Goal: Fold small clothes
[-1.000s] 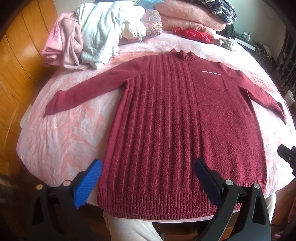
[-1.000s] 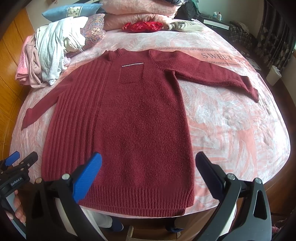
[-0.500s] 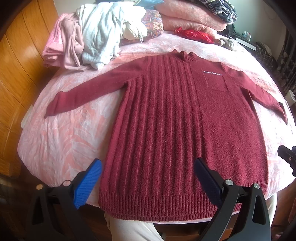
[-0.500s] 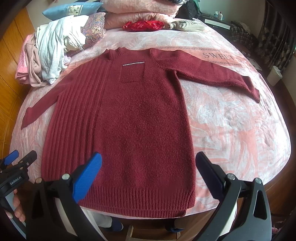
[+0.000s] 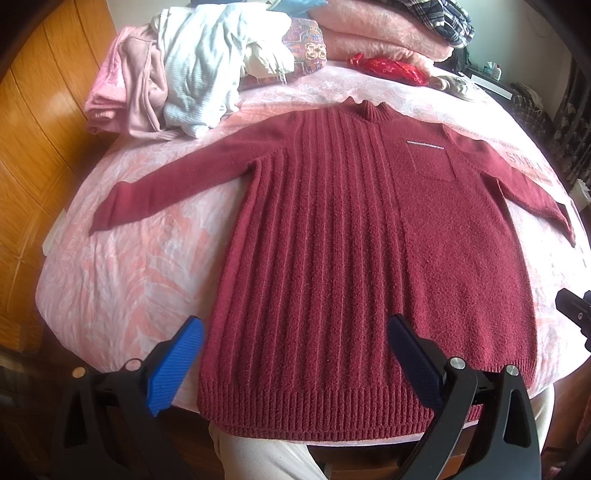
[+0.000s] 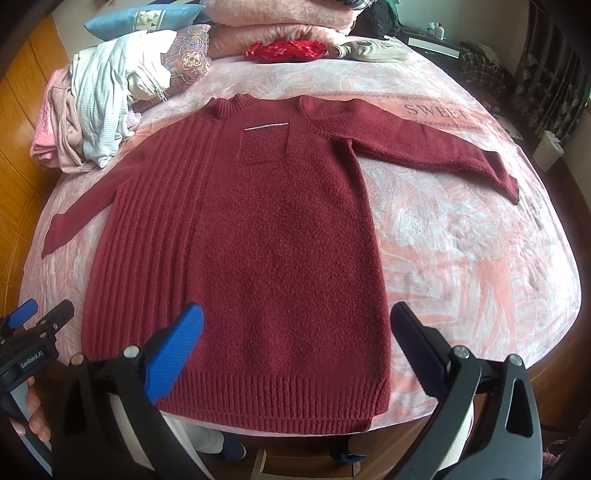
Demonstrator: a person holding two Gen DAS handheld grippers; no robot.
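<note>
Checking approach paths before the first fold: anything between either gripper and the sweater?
Nothing visible. The sweater lies flat on the bed, bare on top, sleeves spread. The left gripper and right gripper are open over its hem. The clothes pile sits by the far left sleeve, clear of it.

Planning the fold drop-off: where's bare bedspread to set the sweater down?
Widest patch: right of the sweater, below its right sleeve, on the bedspread. Smaller one under the left sleeve. Crowded: clothes pile far left, red pouch and blankets beyond the collar.
</note>
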